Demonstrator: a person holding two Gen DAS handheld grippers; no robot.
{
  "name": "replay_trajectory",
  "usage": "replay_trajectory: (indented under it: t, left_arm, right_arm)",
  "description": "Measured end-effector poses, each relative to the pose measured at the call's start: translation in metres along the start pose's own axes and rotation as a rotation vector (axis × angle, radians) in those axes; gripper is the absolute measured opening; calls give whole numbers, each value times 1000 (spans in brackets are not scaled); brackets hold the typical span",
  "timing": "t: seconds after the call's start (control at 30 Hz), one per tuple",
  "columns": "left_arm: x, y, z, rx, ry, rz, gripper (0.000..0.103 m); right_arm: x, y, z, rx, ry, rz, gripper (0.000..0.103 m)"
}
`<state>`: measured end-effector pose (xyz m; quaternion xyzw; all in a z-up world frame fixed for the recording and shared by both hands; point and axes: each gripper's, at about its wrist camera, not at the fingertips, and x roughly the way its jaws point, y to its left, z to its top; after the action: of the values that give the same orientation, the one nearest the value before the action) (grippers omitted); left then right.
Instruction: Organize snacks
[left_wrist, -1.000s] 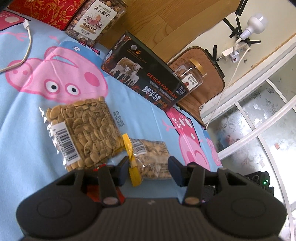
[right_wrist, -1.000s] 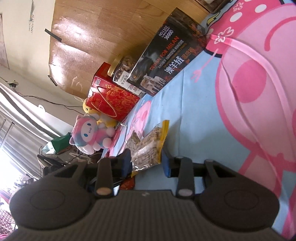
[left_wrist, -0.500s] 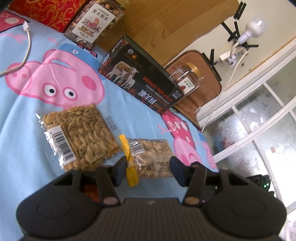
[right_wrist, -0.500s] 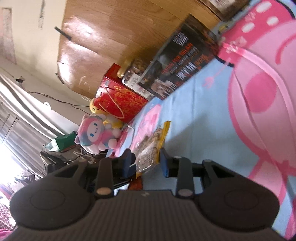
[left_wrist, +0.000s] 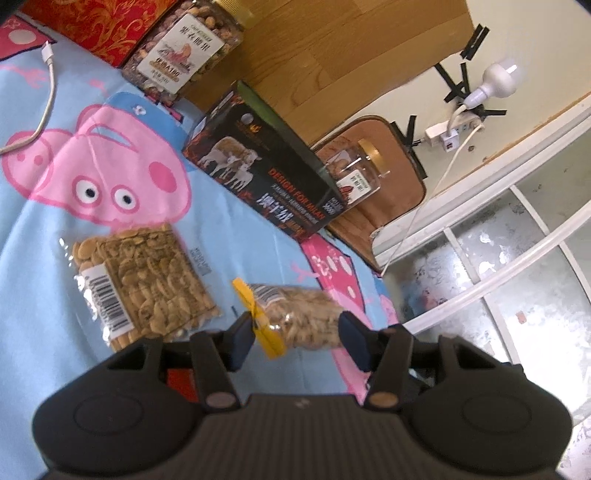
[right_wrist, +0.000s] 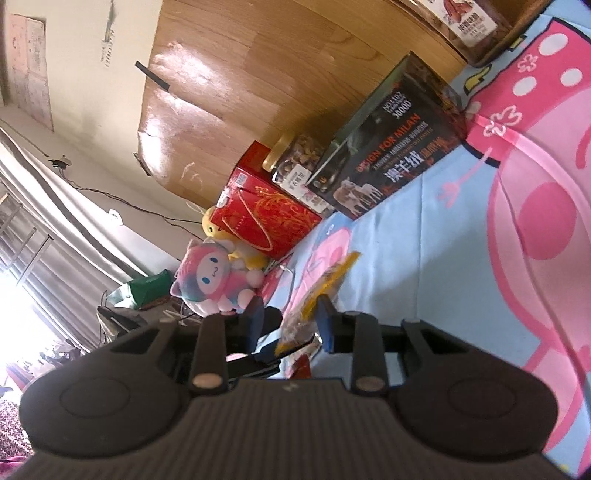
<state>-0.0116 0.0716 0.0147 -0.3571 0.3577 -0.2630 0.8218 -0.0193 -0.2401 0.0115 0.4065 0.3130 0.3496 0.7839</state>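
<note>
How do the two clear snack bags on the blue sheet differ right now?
The left bag is flat and squarish with a barcode label showing; the right bag is plumper and rounded. The right bag carries a yellow clip; the left bag shows none. The right bag sits between the left gripper's open fingers; the left bag lies outside them. Both are clear packs of pale seeds or nuts.

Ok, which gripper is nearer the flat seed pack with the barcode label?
Left. The left gripper sits right beside the flat seed pack, off its left finger. The right gripper straddles the yellow-clipped bag; the pack isn't visible there.
</note>
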Motion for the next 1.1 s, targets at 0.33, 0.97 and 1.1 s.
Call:
replay_trajectory:
  t: [0.33,0.97,1.1]
  left_arm:
    - [5,-4,-1,12,15,-9,46]
    - [4,20,15,-46,19,18,54]
    - [17,21,18,-47,46,21,55]
  right_arm:
    - [5,-3,-4,-3,34,-5,31]
    - [2,-9,-7,-166,9,-253,45]
    - [8,-12,-10,-215,25,-293,51]
